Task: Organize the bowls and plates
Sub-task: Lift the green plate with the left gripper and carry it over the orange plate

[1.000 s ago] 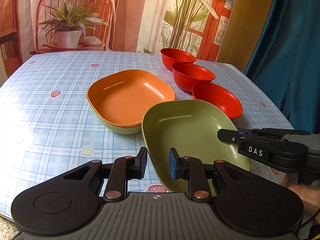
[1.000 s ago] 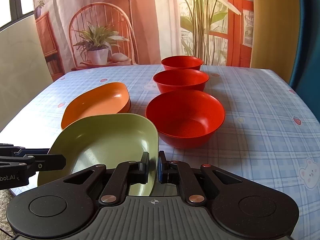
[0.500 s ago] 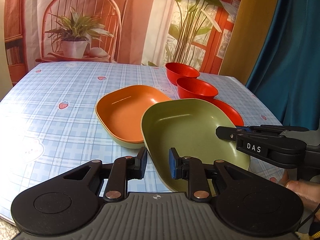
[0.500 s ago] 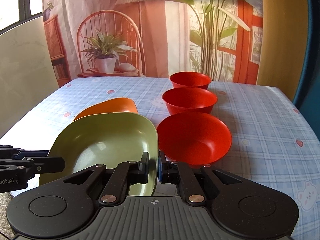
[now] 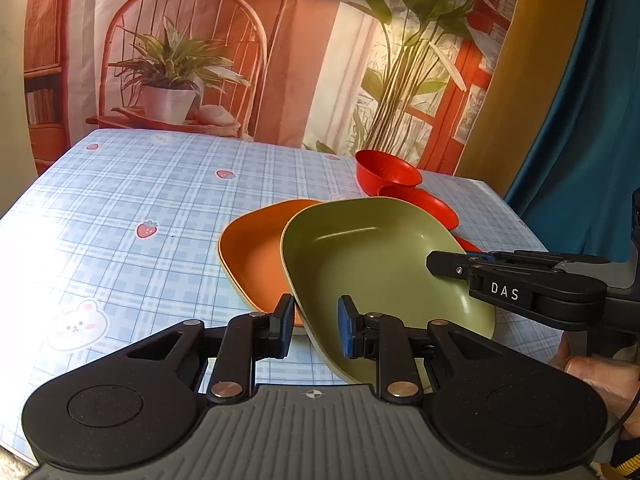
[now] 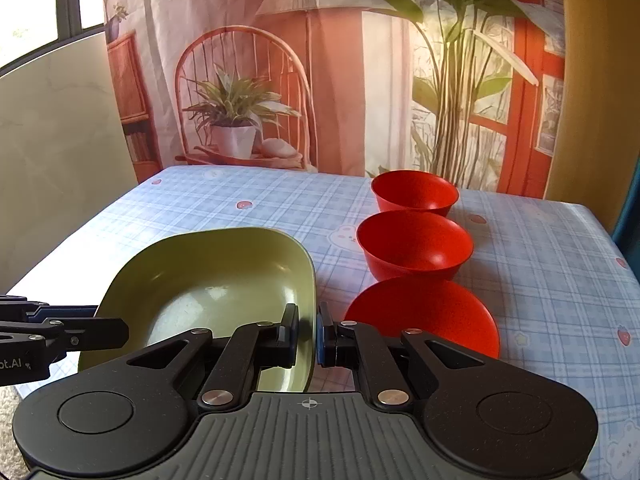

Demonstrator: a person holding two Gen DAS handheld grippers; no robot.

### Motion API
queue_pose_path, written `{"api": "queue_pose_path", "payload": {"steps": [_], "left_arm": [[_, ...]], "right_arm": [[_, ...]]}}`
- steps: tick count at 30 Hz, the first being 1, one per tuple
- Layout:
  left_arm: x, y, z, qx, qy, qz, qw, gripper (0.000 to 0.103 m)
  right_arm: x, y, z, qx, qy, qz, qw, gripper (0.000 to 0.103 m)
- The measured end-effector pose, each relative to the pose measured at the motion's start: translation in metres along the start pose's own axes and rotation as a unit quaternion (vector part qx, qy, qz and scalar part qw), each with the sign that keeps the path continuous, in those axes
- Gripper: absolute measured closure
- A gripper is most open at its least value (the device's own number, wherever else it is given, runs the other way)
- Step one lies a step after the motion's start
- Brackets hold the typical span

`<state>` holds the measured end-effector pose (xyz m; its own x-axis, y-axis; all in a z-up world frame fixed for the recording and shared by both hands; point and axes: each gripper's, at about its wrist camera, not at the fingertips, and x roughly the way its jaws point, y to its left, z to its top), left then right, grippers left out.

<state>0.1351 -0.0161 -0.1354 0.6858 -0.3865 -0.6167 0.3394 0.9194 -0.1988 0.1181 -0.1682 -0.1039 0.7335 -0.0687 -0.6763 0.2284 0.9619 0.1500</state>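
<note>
A green plate [image 5: 380, 264], raised and tilted over an orange plate [image 5: 256, 264], is pinched at opposite rims by both grippers' fingers [image 6: 289, 334]; uneven lowering could skew the stack.

Red bowls: three, set in one row on the tablecloth [image 6: 240, 216]: far bowl [image 6: 415, 196], middle bowl [image 6: 414, 246], near bowl [image 6: 424, 314]. Plates: two, both left of that row: one green plate [image 6: 216, 284], one orange plate [image 5: 252, 248].
</note>
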Motion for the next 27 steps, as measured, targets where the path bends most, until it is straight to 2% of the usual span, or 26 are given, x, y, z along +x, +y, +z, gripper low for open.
{"api": "queue_pose_path", "payload": {"steps": [16, 27], "left_arm": [[0.023, 0.02, 0.029, -0.024, 0.005, -0.009, 0.9997, 0.078], [0.042, 0.039, 0.043, -0.049, 0.011, 0.006, 0.9987, 0.078]], "right_arm": [[0.039, 0.0, 0.042, -0.024, 0.001, 0.014, 1.0, 0.095], [0.072, 0.008, 0.065, -0.045, -0.016, 0.028, 0.998, 0.096]]}}
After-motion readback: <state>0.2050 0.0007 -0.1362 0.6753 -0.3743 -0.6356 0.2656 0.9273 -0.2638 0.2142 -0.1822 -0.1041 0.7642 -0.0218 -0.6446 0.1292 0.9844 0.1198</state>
